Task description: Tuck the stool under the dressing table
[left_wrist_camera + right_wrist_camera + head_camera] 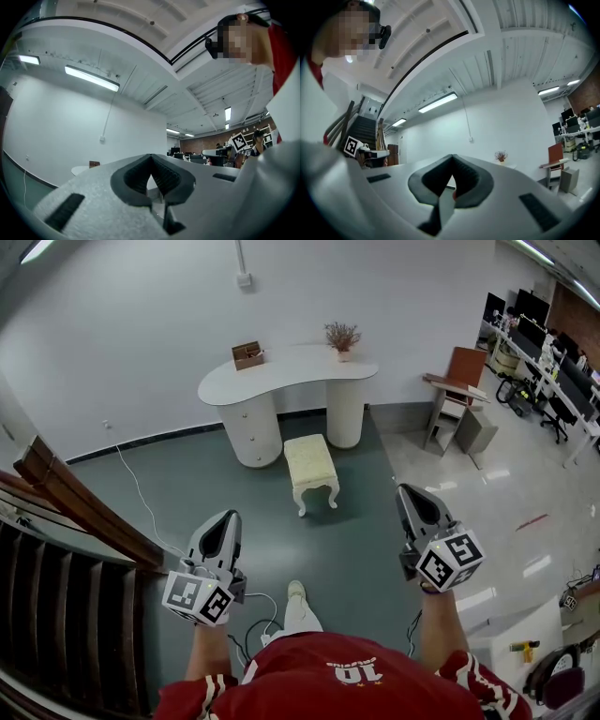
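A cream upholstered stool stands on the green floor in front of the white kidney-shaped dressing table, pulled out from between the table's two pedestals. My left gripper hovers well short of the stool, to its lower left, jaws shut and empty. My right gripper hangs to the stool's right at about the same distance, also shut with nothing held. In the left gripper view the gripper points slightly upward at the wall. The right gripper in its own view does the same, with the table's dried flowers visible beyond.
A small wooden box and a flower pot sit on the table top. A dark wooden staircase runs along the left. A white cable trails over the floor. A small desk with a brown chair stands at right.
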A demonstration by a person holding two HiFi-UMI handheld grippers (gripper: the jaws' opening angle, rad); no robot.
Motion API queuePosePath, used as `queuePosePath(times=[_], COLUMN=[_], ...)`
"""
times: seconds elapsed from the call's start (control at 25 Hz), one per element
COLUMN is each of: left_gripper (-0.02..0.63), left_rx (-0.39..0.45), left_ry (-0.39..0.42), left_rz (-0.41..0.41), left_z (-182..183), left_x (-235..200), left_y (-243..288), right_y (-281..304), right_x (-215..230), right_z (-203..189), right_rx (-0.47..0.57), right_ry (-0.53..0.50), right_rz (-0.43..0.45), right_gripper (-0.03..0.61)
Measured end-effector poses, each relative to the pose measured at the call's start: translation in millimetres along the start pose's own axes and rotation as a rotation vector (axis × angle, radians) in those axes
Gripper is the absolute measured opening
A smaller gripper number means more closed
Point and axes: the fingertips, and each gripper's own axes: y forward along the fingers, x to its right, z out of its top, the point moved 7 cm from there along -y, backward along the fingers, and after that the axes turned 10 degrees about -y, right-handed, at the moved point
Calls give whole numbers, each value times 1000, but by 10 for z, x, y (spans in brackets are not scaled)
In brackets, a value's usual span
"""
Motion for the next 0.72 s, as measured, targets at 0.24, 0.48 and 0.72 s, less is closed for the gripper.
queuePosePath(times=[0.24, 0.48, 0.72], left_gripper=[5, 5, 5], left_rx=[-8, 8, 5], left_ry=[18, -7, 7], left_rz=[4, 25, 16], left_z=[-51, 33, 99], left_x=[-56, -304, -675], left_y=[94, 270, 605], right_y=[42, 370, 900], right_x=[72, 177, 309], right_z=[-2, -21, -19], right_rx=[6, 1, -3], right_ry=[8, 20, 19], right_rz=[-15, -12, -23], right_gripper=[3, 5, 5])
